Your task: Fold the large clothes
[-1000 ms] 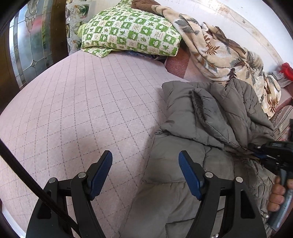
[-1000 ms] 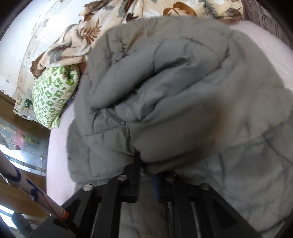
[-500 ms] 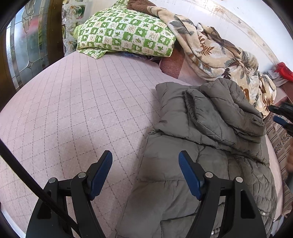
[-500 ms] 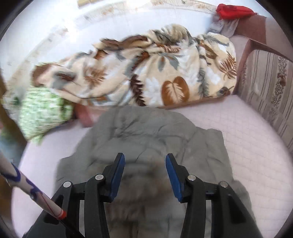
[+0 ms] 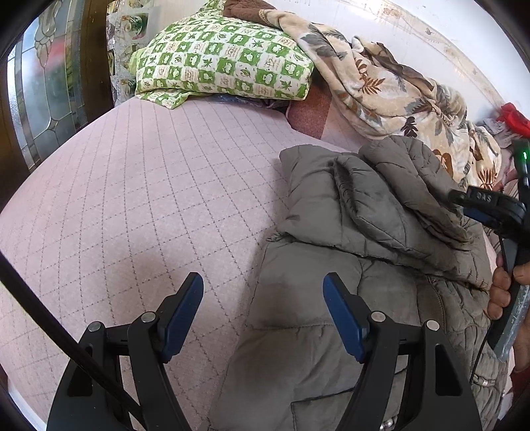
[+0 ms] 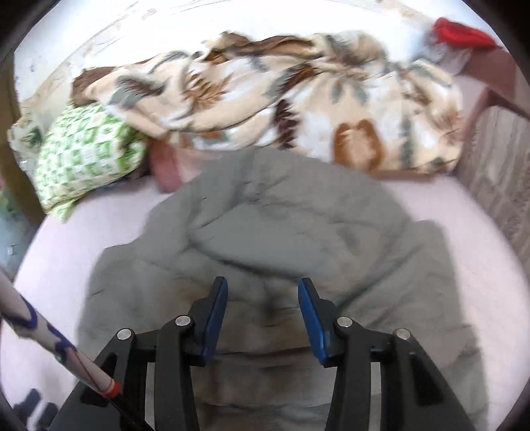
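Note:
A grey quilted jacket point(image 5: 357, 252) lies partly folded on the pink bed cover point(image 5: 132, 199), its upper part doubled over the body. My left gripper point(image 5: 263, 311) hovers open over the jacket's left edge, one finger above the cover and one above the jacket, gripping nothing. In the right wrist view the same jacket point(image 6: 281, 232) fills the middle, and my right gripper point(image 6: 263, 311) stands open above its near part, holding nothing. In the left wrist view the right gripper point(image 5: 490, 212) shows at the right edge, a hand point(image 5: 503, 291) on its handle.
A green-and-white checked pillow point(image 5: 225, 63) and a leaf-patterned blanket point(image 5: 391, 86) lie along the white wall at the back. A red cloth point(image 6: 463, 31) sits at the far right corner. A striped chair point(image 6: 497, 179) borders the bed's right side, and a glass-panelled door point(image 5: 43, 99) stands left.
My right gripper let go of the jacket fold it held shut one second ago, opened, and pulled back above the jacket. The folded part now rests on the body. The left gripper stayed open.

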Available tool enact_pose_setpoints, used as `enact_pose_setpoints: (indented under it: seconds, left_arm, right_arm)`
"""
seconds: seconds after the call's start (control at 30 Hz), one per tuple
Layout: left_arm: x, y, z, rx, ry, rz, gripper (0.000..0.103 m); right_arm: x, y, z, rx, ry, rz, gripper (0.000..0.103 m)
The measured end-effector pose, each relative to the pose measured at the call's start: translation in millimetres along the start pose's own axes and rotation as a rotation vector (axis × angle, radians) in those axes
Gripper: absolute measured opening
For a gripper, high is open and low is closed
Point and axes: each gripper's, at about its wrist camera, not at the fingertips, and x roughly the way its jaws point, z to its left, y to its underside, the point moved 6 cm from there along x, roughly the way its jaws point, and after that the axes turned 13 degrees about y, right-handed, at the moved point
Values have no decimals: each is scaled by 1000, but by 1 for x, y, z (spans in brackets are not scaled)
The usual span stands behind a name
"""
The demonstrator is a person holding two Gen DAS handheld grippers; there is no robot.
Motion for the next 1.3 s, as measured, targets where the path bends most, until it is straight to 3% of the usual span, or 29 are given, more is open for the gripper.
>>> enact_pose_setpoints:
  seconds: [0.1, 0.13, 0.2, 0.33, 0.5, 0.8, 0.97, 1.1, 1.2, 1.3]
  left_arm:
    - [4, 3, 0, 8, -12, 16, 74]
    - [4, 3, 0, 9, -15, 16, 74]
    - [3, 4, 0, 16, -29, 9, 74]
    - [-3, 10, 1, 11, -38, -4, 74]
    - [-11, 27, -5, 21, -52, 9, 74]
    - [-44, 69, 9, 1, -96, 83, 74]
    - [-65, 76, 31, -77, -92, 98, 74]
    - [-64, 78, 47, -130, -71, 131, 74]
    - [-56, 82, 51, -146, -36, 152, 74]
    - [-40, 88, 53, -184, 37, 194, 74]
  right_arm:
    - [46, 26, 22, -64, -5, 147, 50]
    - [52, 31, 24, -65, 16, 152, 50]
    - [37, 31, 18, -22, 18, 113, 50]
    - [-26, 44, 2, -5, -80, 47, 54]
    - [-69, 100, -53, -76, -61, 67, 60]
    - [-69, 204, -172, -76, 29, 216, 60]
    - [-110, 219, -235, 69, 3, 171, 63]
    - [-135, 223, -293, 213, 17, 104, 77]
    - [-130, 234, -331, 291, 51, 121, 77]
    - [-119, 248, -354, 386, 13, 165, 77]
